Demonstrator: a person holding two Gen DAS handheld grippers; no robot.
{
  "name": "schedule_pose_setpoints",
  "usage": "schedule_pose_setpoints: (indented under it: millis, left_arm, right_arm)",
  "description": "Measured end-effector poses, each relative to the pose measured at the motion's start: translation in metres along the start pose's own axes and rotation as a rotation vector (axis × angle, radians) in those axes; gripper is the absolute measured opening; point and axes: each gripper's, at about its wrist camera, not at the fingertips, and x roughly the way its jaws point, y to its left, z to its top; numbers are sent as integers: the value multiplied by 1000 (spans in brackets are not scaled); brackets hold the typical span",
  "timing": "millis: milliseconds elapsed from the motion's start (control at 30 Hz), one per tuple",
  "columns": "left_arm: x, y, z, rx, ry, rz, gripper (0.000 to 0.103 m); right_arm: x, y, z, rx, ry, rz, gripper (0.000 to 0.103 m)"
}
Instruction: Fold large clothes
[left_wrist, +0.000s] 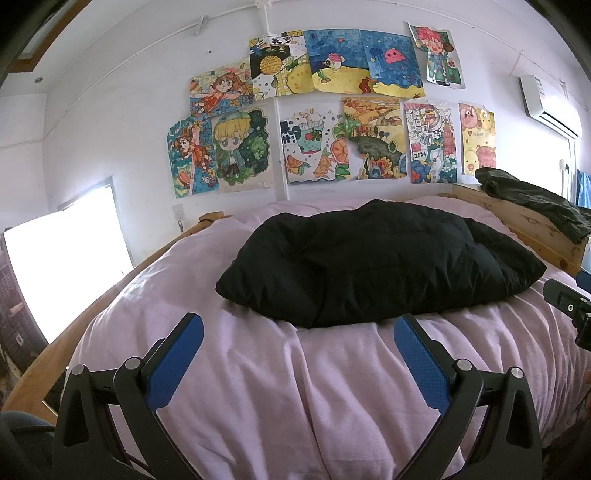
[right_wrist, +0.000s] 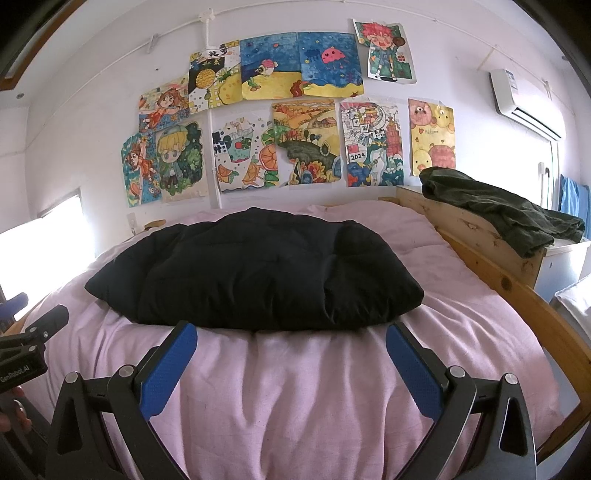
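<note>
Looks basically done: black puffer jacket sitting folded into 1 puffy bundle mid pink bed. Left gripper and right gripper both spread wide, holding nothing.

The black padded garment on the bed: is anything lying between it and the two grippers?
Nothing visible. Only bare pink bedsheet separates the black padded garment from the open left gripper and open right gripper. The dark green garment lies aside on the wooden bed frame.
</note>
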Motion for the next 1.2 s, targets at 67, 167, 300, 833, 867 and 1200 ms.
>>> schedule_pose_setpoints:
  millis: [67, 167, 300, 833, 867, 1200]
  left_arm:
    - [-1, -2, 0, 0, 0, -1, 102]
    - [0, 0, 0, 1, 0, -1, 102]
    - [0, 0, 0, 1, -1, 0, 102]
    - [3, 3, 1, -12, 34, 41, 102]
    - [4, 6, 2, -23, 40, 57, 102]
    - [8, 20, 11, -34, 20, 51, 102]
  right_arm:
    - [0, 1, 0, 0, -1, -1, 103]
    - [0, 0, 0, 1, 0, -1, 103]
    - [0, 0, 0, 2, 0, -1, 103]
    - [0, 2, 0, 5, 0, -2, 103]
    - [0, 2, 0, 6, 1, 0, 103]
    - [-1, 11, -1, 7, -3, 13, 103]
